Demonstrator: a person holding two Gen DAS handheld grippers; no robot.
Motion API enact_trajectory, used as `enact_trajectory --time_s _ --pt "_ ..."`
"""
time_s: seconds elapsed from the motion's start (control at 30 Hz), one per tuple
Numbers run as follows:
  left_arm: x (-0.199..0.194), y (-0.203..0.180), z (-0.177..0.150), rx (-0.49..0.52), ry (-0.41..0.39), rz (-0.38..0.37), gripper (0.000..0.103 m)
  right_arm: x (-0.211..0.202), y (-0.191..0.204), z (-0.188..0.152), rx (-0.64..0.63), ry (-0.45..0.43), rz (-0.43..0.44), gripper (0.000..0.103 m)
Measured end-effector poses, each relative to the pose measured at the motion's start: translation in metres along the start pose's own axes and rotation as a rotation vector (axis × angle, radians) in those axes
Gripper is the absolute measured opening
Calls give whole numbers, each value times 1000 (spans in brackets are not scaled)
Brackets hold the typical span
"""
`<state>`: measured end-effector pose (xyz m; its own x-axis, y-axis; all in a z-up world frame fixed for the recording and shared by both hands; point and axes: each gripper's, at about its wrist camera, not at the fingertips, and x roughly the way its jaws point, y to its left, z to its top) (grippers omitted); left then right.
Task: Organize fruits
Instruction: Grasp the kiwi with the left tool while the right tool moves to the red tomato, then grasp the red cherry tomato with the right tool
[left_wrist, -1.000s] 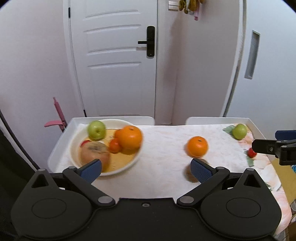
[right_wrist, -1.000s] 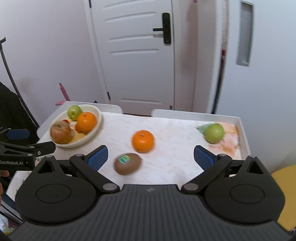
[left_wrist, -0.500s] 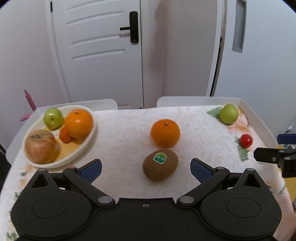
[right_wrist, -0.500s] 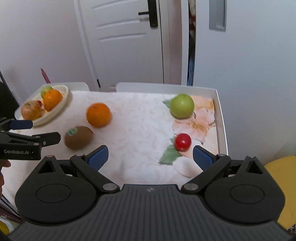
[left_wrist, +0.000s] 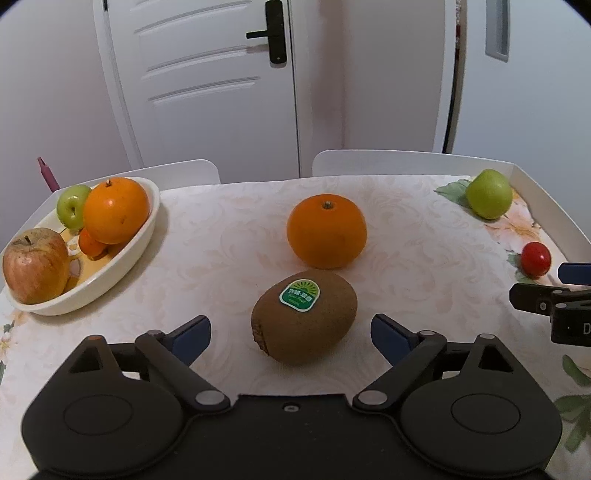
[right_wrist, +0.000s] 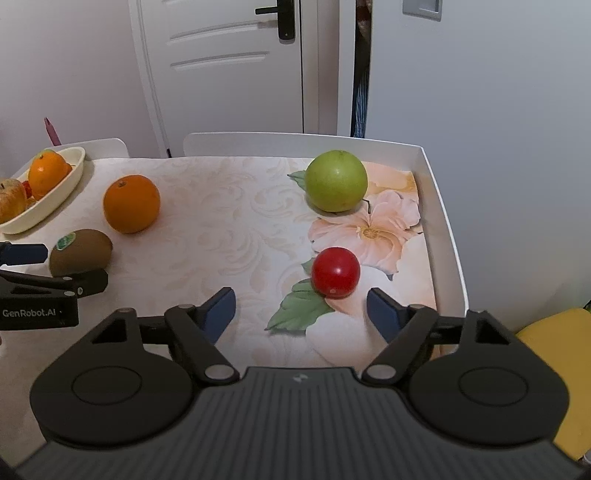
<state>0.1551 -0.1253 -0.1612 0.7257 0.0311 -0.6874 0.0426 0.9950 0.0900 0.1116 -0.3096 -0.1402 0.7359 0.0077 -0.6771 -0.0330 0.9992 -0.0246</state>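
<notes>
A brown kiwi (left_wrist: 304, 319) with a green sticker lies between the open fingers of my left gripper (left_wrist: 291, 338), untouched. A loose orange (left_wrist: 327, 230) sits just beyond it. A cream bowl (left_wrist: 146, 225) at the left holds an orange, a green apple, a red apple and a small orange fruit. My right gripper (right_wrist: 301, 310) is open, with a red cherry tomato (right_wrist: 335, 272) just ahead between its fingertips. A green apple (right_wrist: 336, 181) sits further back. The kiwi also shows in the right wrist view (right_wrist: 81, 251).
The fruits lie on a cream patterned cloth (left_wrist: 229, 243) in a white raised-edge tray table (right_wrist: 441, 206). White chair backs (left_wrist: 388, 160) and a white door stand behind. A yellow seat (right_wrist: 554, 347) is at the right.
My left gripper swung right from the bowl and closed in on the kiwi. My right gripper swung right and came up to the cherry tomato. Both stayed open.
</notes>
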Motion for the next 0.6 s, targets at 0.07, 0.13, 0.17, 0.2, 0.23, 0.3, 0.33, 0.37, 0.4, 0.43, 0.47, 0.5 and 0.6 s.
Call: enact_trajectory --time_s 0.07,0.13,0.17,0.2,0.23,0.3,0.33,0.37,0.4,0.43,0.47,0.5,0.6 --pt "3 1 0 -10 5 -6 88 4 0 0 -3 4 -11 85" --pt "5 -1 0 -16 10 -11 84 7 -1 0 5 9 -16 81" --pt "6 -2 0 -20 8 -13 83 8 -1 0 5 8 -17 81" --pt "6 -2 0 -24 4 -19 82 9 -1 0 3 2 -20 81" --pt "6 -2 0 -26 1 -21 80 10 -1 1 1 -1 -21 80" --pt "7 -3 0 -30 -5 -26 76 11 -1 1 0 -6 -21 80" --pt "7 -3 0 -30 -8 -28 73 12 -1 2 1 -9 -23 79" --pt "7 -3 0 -30 -12 -33 70 13 -1 2 3 -12 -25 78" --pt "7 -4 1 -29 -16 -35 67 13 -1 3 5 -14 -28 78" --pt "7 -4 1 -28 -17 -31 66 14 -1 3 7 -16 -31 76" --pt "7 -4 1 -29 -17 -32 65 15 -2 4 11 -17 -35 75" --pt "7 -3 2 -32 -18 -34 64 15 -2 4 15 -17 -36 75" --pt "7 -2 3 -38 -17 -40 63 16 -3 6 21 -19 -40 74"
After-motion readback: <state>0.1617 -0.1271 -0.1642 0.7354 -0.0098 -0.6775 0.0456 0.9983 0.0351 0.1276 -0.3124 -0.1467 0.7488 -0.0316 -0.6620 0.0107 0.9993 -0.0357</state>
